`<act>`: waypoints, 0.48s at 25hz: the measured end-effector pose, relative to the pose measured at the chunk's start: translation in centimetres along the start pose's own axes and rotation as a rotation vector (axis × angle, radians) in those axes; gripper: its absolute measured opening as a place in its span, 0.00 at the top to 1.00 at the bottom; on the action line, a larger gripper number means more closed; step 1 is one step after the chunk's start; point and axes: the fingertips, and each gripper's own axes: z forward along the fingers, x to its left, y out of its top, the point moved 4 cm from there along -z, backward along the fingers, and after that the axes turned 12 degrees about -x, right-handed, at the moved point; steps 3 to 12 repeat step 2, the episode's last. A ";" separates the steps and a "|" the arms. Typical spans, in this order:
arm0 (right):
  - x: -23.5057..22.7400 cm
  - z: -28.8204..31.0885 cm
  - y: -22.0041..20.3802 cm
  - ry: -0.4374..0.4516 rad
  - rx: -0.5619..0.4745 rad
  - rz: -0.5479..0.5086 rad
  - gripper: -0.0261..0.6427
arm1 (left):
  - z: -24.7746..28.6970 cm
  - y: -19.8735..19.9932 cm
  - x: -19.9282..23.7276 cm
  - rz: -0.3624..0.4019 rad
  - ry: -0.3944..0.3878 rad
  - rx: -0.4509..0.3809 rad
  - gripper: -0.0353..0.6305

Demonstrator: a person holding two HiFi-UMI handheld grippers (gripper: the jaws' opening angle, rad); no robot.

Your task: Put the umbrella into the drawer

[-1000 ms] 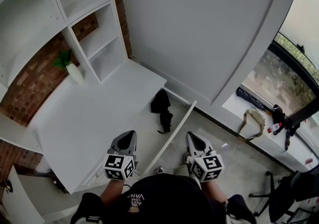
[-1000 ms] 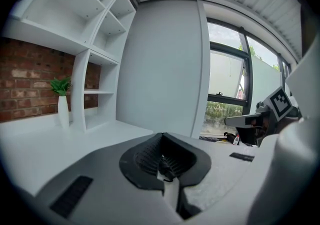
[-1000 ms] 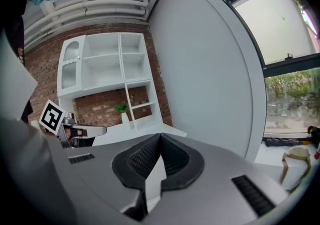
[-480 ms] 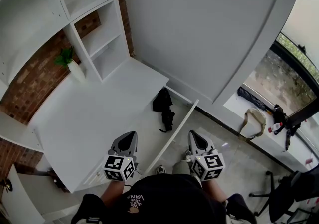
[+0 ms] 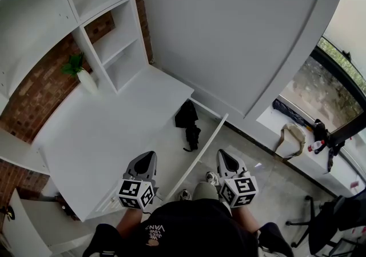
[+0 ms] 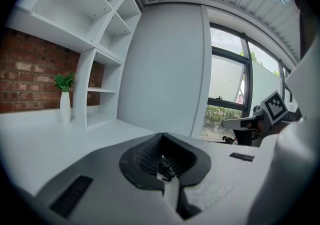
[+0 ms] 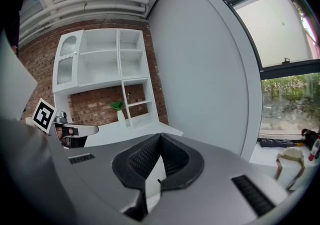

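A black folded umbrella (image 5: 187,122) lies inside the open white drawer (image 5: 171,153) of the desk, near the drawer's far end. The drawer front (image 5: 201,150) stands out towards me. My left gripper (image 5: 147,157) hovers over the near end of the drawer, well short of the umbrella, its jaws shut with nothing held. My right gripper (image 5: 224,157) hangs just right of the drawer front, also shut and empty. In the left gripper view the left gripper (image 6: 161,139) has its pads closed together. In the right gripper view the right gripper (image 7: 160,139) shows the same.
The white desk top (image 5: 97,136) stretches left, with a shelf unit (image 5: 108,39) and a plant in a white vase (image 5: 84,80) by the brick wall. A window sill (image 5: 280,127) at right carries a tan bag (image 5: 289,139) and bottles. An office chair (image 5: 326,221) is at lower right.
The head view has shifted slightly. Both grippers and the umbrella stay where they were.
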 end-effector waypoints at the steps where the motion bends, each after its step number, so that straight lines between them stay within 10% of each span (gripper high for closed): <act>1: 0.0 0.0 0.0 -0.001 0.000 -0.002 0.96 | 0.0 -0.1 0.0 0.002 0.000 0.001 0.94; 12: 0.0 0.1 0.0 -0.003 -0.001 -0.004 0.96 | 0.0 -0.1 0.0 0.003 0.000 0.003 0.94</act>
